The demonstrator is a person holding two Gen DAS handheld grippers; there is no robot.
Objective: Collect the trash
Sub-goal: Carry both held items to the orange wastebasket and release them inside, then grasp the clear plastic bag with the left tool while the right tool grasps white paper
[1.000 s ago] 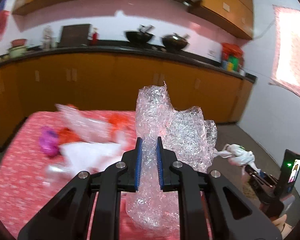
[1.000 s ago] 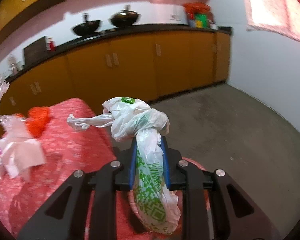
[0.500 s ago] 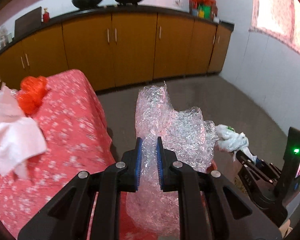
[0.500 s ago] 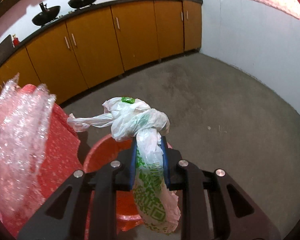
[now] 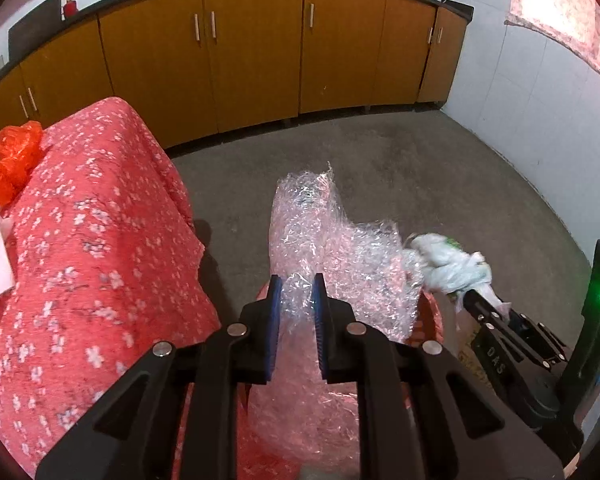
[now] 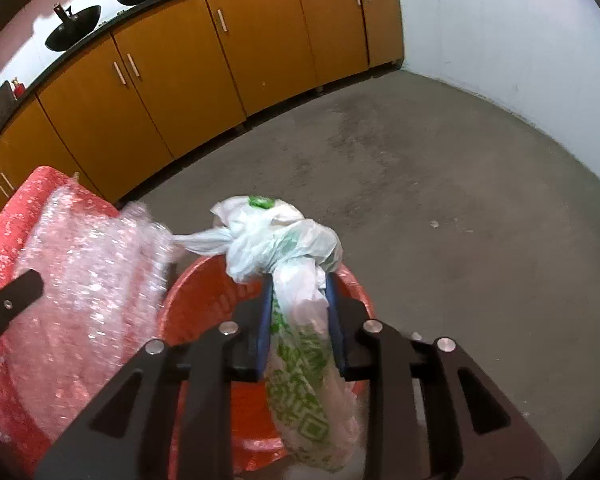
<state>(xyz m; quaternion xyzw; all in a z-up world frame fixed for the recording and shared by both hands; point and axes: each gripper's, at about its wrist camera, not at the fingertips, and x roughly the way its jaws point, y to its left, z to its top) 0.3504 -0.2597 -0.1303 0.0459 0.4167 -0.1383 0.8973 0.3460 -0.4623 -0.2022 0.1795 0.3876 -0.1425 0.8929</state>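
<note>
Left gripper (image 5: 296,294): clear crumpled bubble wrap (image 5: 332,240) clamped between fingers | Right gripper (image 6: 296,292): fingers just widened, knotted white-green plastic bag (image 6: 284,240) between them | Both held above round orange plastic basket (image 6: 204,300)

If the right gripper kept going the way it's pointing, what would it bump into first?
Most likely the orange basket. The right gripper, its jaws just opening with the knotted bag still between them, points down over the basket's rim. Depth is hard to judge, so it might pass the far rim and meet the floor.

Glossy crinkled bubble wrap (image 5: 324,240) — thin plastic bag (image 6: 284,240) — matt floor (image 6: 420,160)
</note>
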